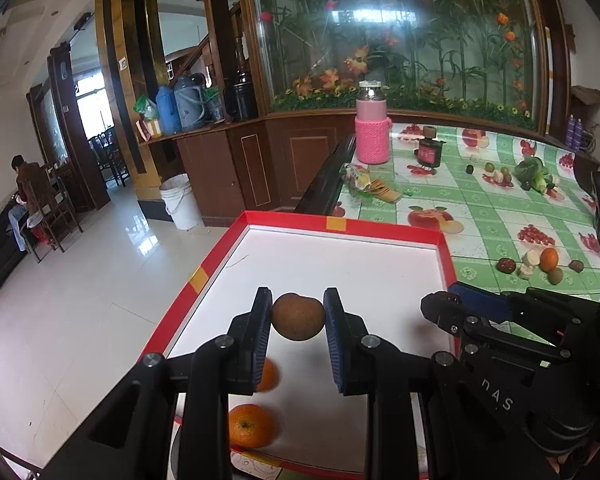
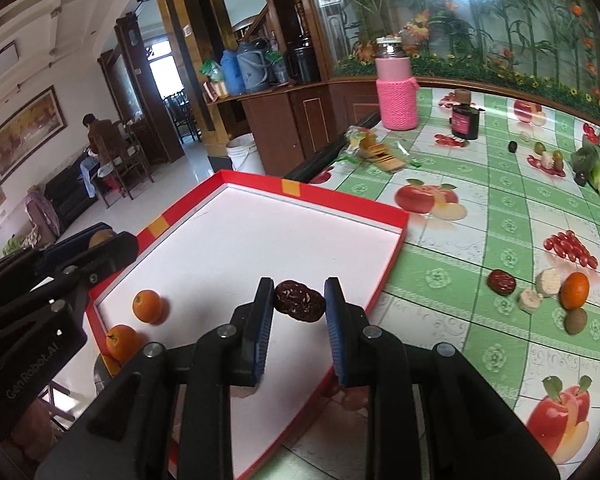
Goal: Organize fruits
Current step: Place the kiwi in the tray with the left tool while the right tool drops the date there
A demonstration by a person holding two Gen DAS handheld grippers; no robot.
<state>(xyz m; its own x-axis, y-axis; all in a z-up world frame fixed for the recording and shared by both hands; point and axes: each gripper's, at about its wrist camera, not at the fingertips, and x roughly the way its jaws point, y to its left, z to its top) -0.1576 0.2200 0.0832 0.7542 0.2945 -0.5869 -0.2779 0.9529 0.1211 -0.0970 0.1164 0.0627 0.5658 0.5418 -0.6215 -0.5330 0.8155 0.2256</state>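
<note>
Left tool (image 1: 297, 312) pinching a round brown fruit (image 1: 298, 317) between its blue pads, held in the air above the white floor of a red-rimmed tray (image 1: 384, 231). Right tool (image 2: 299, 300) pinching a wrinkled dark red date (image 2: 299, 301) the same way, also lifted above the tray, near its right-hand rim. Both tools side by side over the tray, each partly visible at the edge of the other's view.

Inside the tray, at the near left corner: two oranges (image 2: 148, 306), close together, one just beside the rim.

Tray set on a counter (image 2: 480, 240) covered with a green checked cloth printed with fruit pictures. Loose on the cloth to the right of the tray, well apart from it: another red date (image 2: 501, 282), a third orange (image 2: 575, 290), a small brown-green fruit (image 2: 575, 321), and two pale chunks (image 2: 549, 281), all clustered near one another. Further back on the counter: a bottle in a pink knitted sleeve (image 1: 372, 128), a small dark jar (image 1: 429, 152) just to its right, and a bundle of leafy greens (image 1: 534, 174) toward the far right.

Beyond the counter: a white bucket (image 1: 180, 202) on the tiled floor, and a person seated on a chair (image 1: 26, 196) at the far left.
</note>
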